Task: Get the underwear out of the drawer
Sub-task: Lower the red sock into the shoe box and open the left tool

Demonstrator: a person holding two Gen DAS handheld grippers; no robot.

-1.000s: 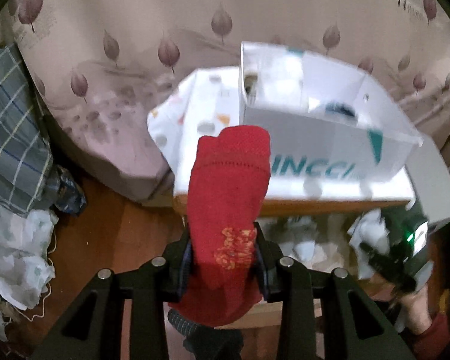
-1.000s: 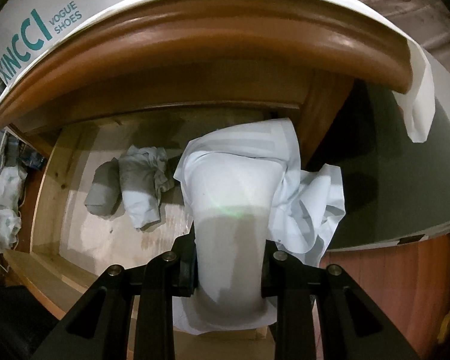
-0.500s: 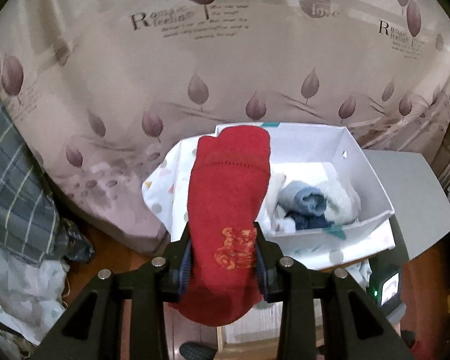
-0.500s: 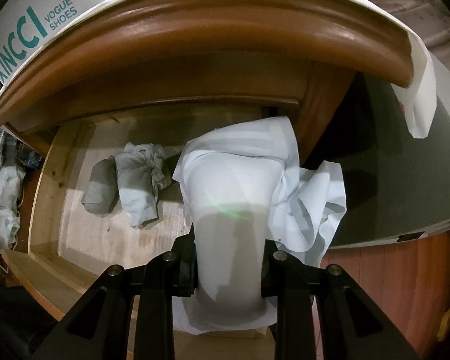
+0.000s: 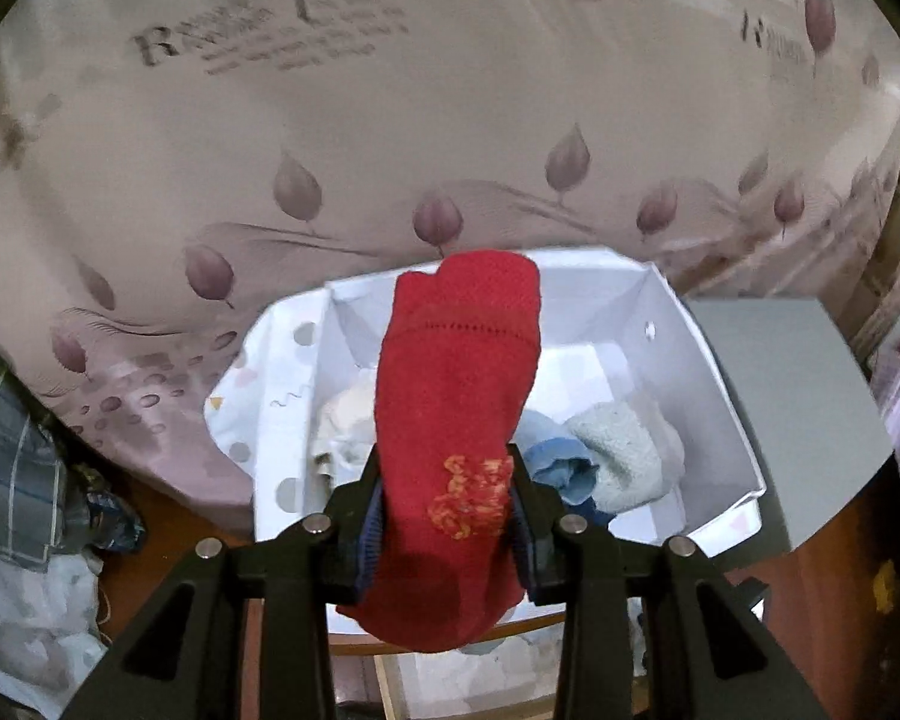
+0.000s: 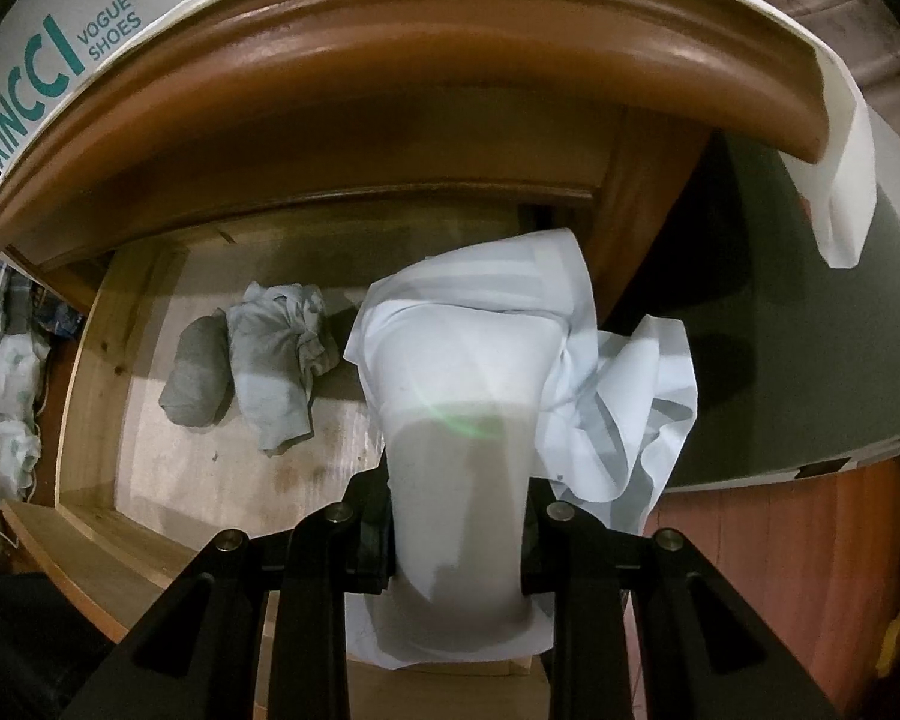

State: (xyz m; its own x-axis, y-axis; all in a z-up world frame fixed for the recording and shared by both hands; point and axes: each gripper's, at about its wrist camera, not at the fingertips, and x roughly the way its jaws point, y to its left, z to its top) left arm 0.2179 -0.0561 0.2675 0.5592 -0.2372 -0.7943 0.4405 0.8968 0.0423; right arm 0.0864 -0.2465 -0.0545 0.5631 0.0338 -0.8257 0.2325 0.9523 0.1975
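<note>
My left gripper (image 5: pixel 447 507) is shut on a red garment (image 5: pixel 456 408) with an orange mark, held up over a white shoe box (image 5: pixel 714 384). The box holds several rolled pieces, among them a blue one (image 5: pixel 561 471) and a pale green one (image 5: pixel 621 450). My right gripper (image 6: pixel 459 531) is shut on a white striped underwear piece (image 6: pixel 474 372) above the open wooden drawer (image 6: pixel 96 372). Two grey rolled garments (image 6: pixel 270 354) lie on the drawer floor to the left of it.
The box sits on a wooden bedside cabinet top (image 6: pixel 450 30) next to a bed with a leaf-print sheet (image 5: pixel 390 120). A grey flat surface (image 5: pixel 798 396) lies to the right. Checked cloth (image 5: pixel 6 456) and white bags (image 5: pixel 24 630) are heaped on the floor at the left.
My left gripper rose with the red garment and now looks down into the white box from above. The right gripper stayed still with the white piece.
</note>
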